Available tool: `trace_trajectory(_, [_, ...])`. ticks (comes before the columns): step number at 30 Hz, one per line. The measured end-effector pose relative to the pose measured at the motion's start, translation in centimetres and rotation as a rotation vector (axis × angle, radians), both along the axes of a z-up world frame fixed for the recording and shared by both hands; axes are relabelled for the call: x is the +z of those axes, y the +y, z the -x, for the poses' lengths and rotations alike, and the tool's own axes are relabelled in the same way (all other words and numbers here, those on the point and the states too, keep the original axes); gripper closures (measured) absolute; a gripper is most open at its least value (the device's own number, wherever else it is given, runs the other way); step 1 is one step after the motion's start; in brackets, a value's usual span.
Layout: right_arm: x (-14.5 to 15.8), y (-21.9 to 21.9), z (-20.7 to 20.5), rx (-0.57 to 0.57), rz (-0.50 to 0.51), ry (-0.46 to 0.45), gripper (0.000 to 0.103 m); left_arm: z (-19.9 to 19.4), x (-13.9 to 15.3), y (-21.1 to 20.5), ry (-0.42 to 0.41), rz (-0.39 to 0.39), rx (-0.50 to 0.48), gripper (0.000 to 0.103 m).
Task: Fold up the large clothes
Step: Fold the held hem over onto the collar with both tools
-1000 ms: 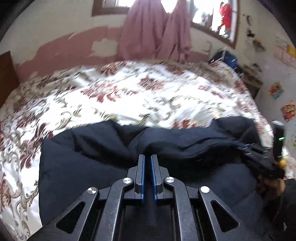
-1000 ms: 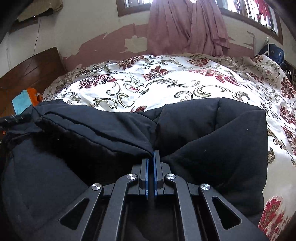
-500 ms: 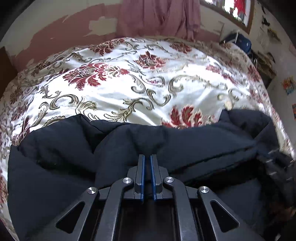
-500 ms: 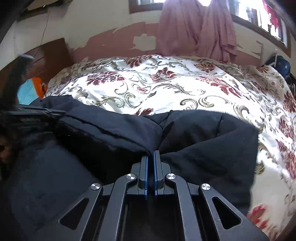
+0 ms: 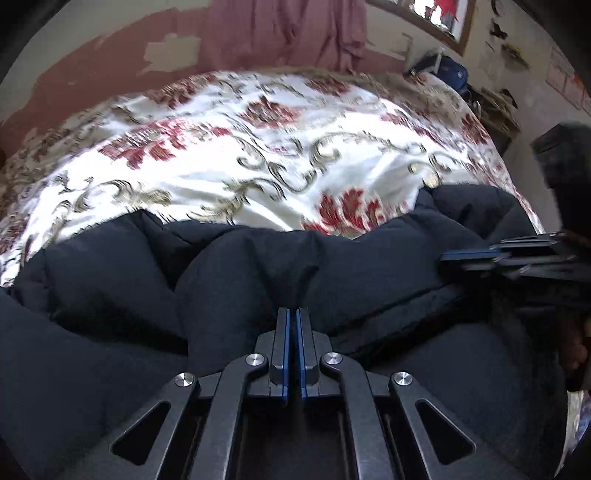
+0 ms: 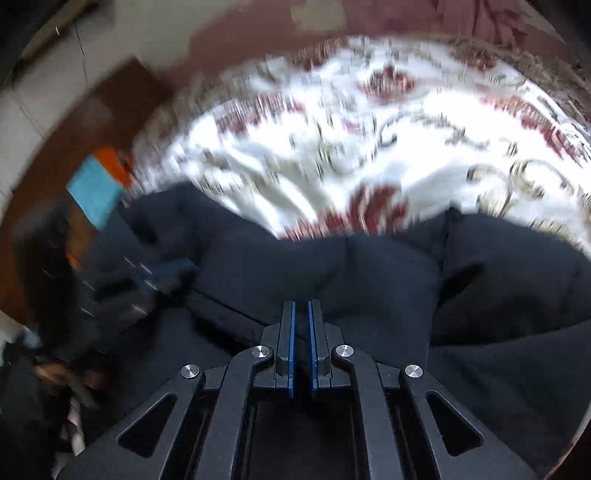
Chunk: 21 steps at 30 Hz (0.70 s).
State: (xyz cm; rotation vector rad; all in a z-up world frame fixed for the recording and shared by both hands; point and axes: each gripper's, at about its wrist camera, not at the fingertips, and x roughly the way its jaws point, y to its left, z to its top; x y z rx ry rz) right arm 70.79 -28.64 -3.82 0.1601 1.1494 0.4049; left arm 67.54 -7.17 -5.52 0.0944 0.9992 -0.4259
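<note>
A dark navy padded garment [image 5: 258,266] lies bunched across the near side of a floral bedspread [image 5: 258,147], its far edge rolled into a thick fold. My left gripper [image 5: 294,312] is shut, and creases of the fold run into its tips. In the blurred right wrist view my right gripper [image 6: 301,304] has its blue pads close together on the same garment [image 6: 369,273], beside a seam. From the left wrist view the right gripper [image 5: 443,257] reaches in level from the right, tips at the roll. The left gripper [image 6: 181,267] is only a blur.
The bedspread stretches away to a peeling pink wall with a pink curtain [image 5: 288,33]. A wooden headboard [image 6: 103,122] with a teal and orange item [image 6: 96,192] stands at the left. A blue bag [image 5: 452,74] sits by the far right corner. A hand [image 5: 572,347] shows behind the right gripper.
Both views have tipped down toward the bed. My right gripper has swung up and leftward into the left wrist view. The garment's fold stays across the near side.
</note>
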Motion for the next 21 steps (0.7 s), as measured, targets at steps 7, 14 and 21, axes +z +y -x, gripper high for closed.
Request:
trace_trajectory(7, [-3.4, 0.7, -1.1, 0.085, 0.077, 0.084, 0.103, -1.4, -2.4, -2.0, 0.103, -0.161, -0.073, 0.099])
trace_trajectory(14, [-6.3, 1.4, -2.8, 0.021, 0.074, 0.027, 0.103, -2.7, -4.5, -3.4, 0.063, -0.222, -0.03, 0.099])
trace_trajectory(21, [-4.1, 0.5, -0.4, -0.027, 0.048, -0.098, 0.103, -0.2, -2.5, -2.1, -0.058, -0.127, -0.032, 0.099])
